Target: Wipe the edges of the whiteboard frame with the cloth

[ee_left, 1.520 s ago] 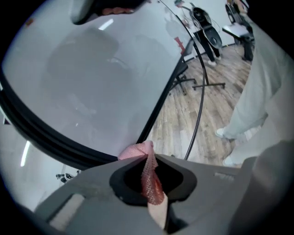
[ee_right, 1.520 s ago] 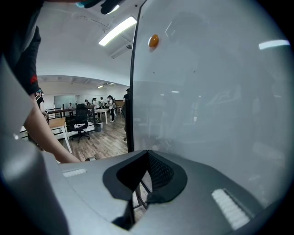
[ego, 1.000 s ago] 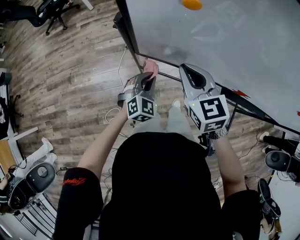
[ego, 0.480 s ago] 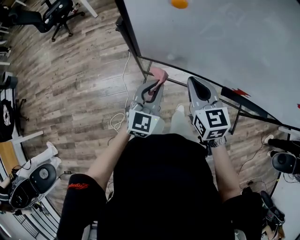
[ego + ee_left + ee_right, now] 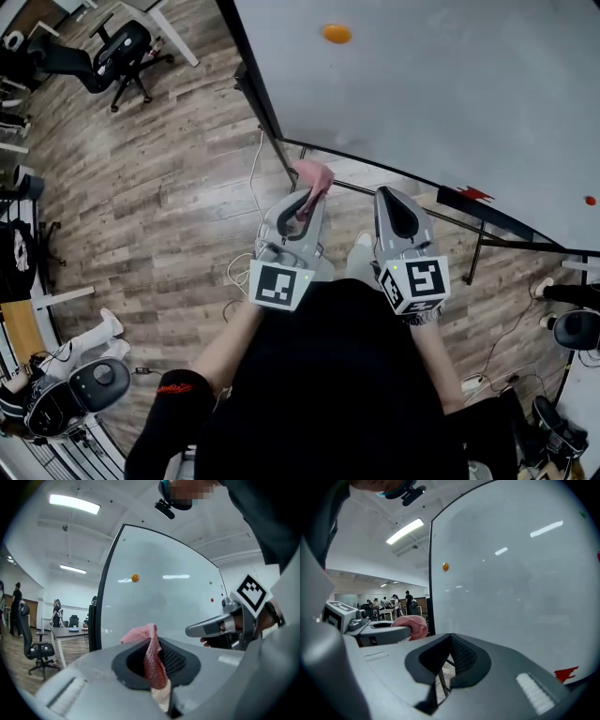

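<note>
The whiteboard (image 5: 450, 112) fills the upper right of the head view, with its dark frame (image 5: 251, 75) running down the left side and along the bottom edge (image 5: 394, 169). My left gripper (image 5: 309, 195) is shut on a pink cloth (image 5: 314, 174), whose bunched end pokes out past the tips just short of the bottom frame. In the left gripper view the cloth (image 5: 151, 658) hangs between the jaws, and the frame's left edge (image 5: 105, 597) stands ahead. My right gripper (image 5: 393, 194) is beside it, shut with nothing in it (image 5: 450, 641), and also short of the board.
An orange magnet (image 5: 337, 34) and red marks (image 5: 473, 194) are on the board. The stand's legs (image 5: 478, 248) and loose cables (image 5: 239, 267) lie on the wood floor below. Office chairs (image 5: 103, 52) stand at the upper left.
Both grippers have drawn back and down from the board's lower frame, the left one keeping the cloth. The head view has shifted, so more of the board shows.
</note>
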Demonstrator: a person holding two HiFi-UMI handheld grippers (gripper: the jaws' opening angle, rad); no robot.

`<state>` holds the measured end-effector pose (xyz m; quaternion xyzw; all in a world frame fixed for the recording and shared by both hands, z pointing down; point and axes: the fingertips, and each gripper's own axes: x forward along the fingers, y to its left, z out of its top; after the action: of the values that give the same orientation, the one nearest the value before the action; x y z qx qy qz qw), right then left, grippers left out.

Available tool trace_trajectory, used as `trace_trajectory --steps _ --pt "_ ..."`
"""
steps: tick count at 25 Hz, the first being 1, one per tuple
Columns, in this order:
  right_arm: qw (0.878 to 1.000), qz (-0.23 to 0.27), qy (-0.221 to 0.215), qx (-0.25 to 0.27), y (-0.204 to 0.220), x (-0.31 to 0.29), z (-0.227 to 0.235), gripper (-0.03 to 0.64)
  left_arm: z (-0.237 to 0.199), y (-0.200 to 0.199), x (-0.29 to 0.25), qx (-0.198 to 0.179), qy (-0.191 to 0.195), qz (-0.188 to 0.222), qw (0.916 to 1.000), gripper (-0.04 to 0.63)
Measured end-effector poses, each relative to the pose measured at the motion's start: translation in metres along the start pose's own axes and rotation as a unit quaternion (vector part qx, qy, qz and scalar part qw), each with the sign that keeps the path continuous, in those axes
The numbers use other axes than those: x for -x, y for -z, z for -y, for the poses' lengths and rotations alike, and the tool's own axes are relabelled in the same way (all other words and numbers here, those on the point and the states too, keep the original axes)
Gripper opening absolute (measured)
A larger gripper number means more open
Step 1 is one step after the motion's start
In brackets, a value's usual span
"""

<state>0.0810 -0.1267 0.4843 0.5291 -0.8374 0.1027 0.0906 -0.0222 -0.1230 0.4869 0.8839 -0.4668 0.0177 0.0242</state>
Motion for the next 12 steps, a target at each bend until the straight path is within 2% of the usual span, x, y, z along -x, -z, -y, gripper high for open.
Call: trace_trajectory --steps 5,9,12 --pt "0.999 0.045 0.031 0.000 -0.020 0.012 0.002 0.002 -0.004 -0.033 0.006 -0.012 -0.004 0.025 0.9996 0.025" --pt "0.997 0.067 0.030 0.008 -0.031 0.019 -0.006 0.002 -0.008 -0.052 0.012 -0.002 -0.023 0.034 0.9992 0.025" --pt "0.996 0.083 0.022 0.023 -0.044 0.025 -0.015 0.002 -0.009 -0.063 0.018 -0.009 -0.031 0.038 0.9988 0.025"
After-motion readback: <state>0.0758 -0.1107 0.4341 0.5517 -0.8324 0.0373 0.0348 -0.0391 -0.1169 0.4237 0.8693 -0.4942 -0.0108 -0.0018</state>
